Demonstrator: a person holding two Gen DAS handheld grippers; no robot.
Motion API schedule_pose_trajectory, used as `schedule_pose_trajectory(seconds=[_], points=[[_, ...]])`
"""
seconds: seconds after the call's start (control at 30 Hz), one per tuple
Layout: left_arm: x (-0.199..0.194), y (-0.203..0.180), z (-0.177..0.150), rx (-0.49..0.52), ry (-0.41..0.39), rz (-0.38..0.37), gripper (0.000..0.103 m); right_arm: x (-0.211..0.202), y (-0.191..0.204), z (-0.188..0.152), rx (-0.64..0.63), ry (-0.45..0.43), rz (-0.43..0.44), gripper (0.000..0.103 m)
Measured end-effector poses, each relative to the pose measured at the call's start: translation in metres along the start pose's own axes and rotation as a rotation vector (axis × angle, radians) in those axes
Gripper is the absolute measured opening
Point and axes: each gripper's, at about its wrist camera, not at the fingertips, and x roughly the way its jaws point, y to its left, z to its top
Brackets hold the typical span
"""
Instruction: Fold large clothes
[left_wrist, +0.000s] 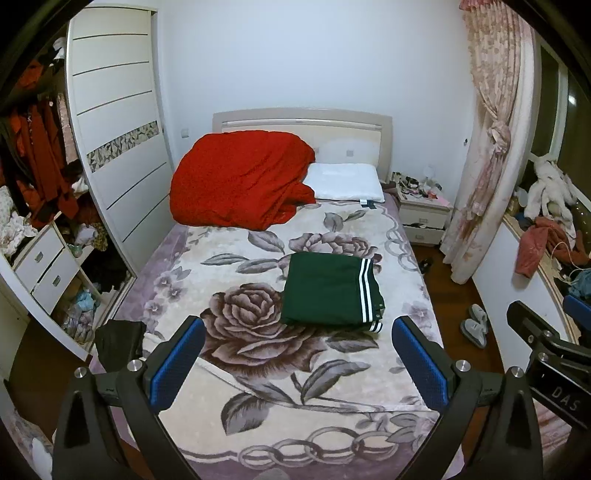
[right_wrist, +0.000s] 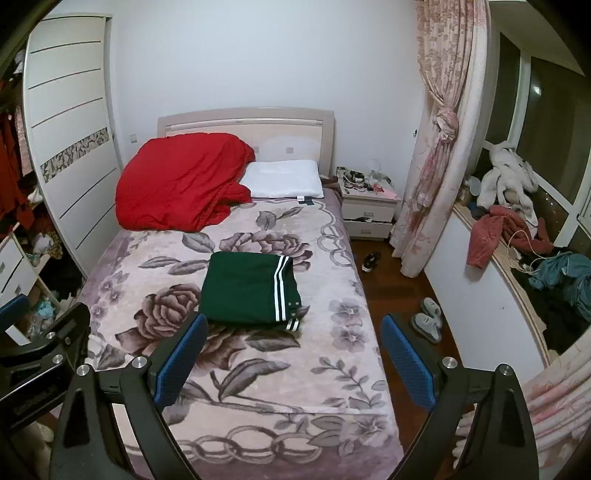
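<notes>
A dark green garment (left_wrist: 328, 290) with white stripes lies folded into a neat rectangle on the flowered bed blanket (left_wrist: 258, 354), right of the bed's middle; it shows too in the right wrist view as the green garment (right_wrist: 251, 288). My left gripper (left_wrist: 299, 328) hangs open above the foot of the bed, short of the garment, holding nothing. My right gripper (right_wrist: 293, 328) is open too, raised near the bed's right edge, its left pad (right_wrist: 184, 354) close to the garment's near corner in the image. Both sets of fingers have blue pads.
A red quilt (left_wrist: 240, 181) and white pillow (left_wrist: 345, 181) lie at the headboard. An open wardrobe (left_wrist: 110, 129) stands left, a nightstand (right_wrist: 369, 206) and pink curtain (right_wrist: 432, 147) right. Slippers (right_wrist: 428, 321) and a shoe (right_wrist: 371, 260) sit on the wood floor. Clothes pile on the window ledge (right_wrist: 517, 236). A dark cloth (left_wrist: 118, 341) hangs off the bed's left corner.
</notes>
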Motion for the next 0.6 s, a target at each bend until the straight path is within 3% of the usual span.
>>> schedule_pose_trajectory(seconds=[0.6], points=[[-0.006,0.007,0.0045,0.007,-0.02,0.012,0.103,0.0072,0.0054,0.0055,-0.001,-0.013,0.035,0.098]])
